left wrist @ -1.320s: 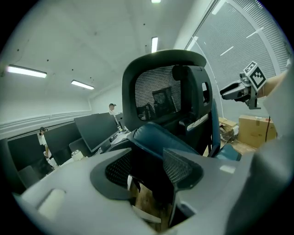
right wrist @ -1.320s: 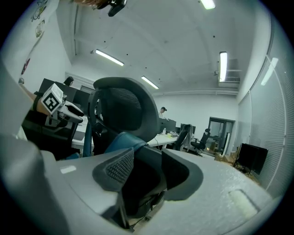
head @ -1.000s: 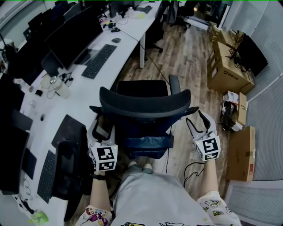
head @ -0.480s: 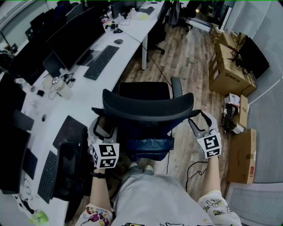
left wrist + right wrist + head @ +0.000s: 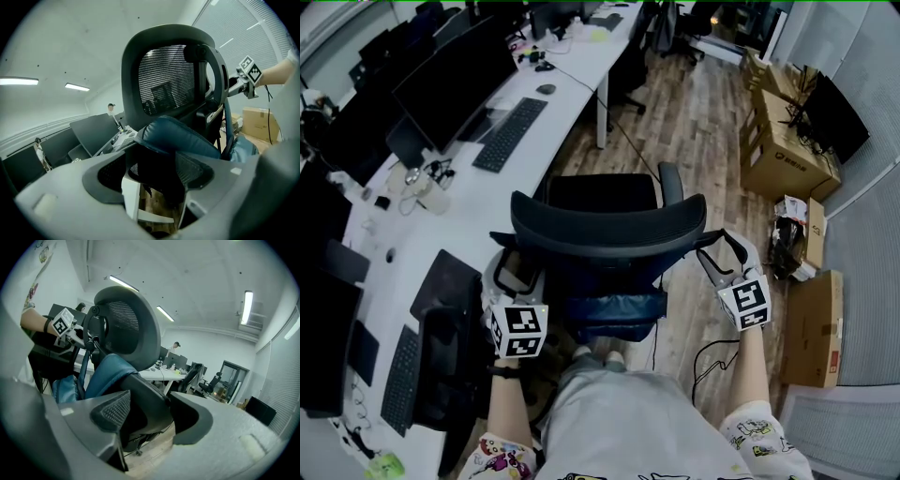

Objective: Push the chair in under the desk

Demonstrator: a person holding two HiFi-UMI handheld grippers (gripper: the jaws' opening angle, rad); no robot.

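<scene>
A black mesh office chair (image 5: 609,230) with a blue cushion stands with its back to me, its seat partly under the white desk (image 5: 478,202). My left gripper (image 5: 514,267) is at the backrest's left side, my right gripper (image 5: 719,251) at its right side. In the left gripper view the jaws (image 5: 157,183) stand wide around a dark part of the chair (image 5: 168,79). In the right gripper view the jaws (image 5: 147,420) straddle the black frame of the chair (image 5: 126,329). Both grippers' jaws have just been opening and I see no pad pressing.
Monitors (image 5: 455,80) and a keyboard (image 5: 511,129) sit on the desk. Another black chair (image 5: 441,366) stands close on the left. Cardboard boxes (image 5: 783,141) and a further box (image 5: 814,328) line the right wall. A cable (image 5: 708,361) lies on the wooden floor.
Both grippers stay at the sides of the backrest and the chair stands where it was. Only the view has shifted slightly.
</scene>
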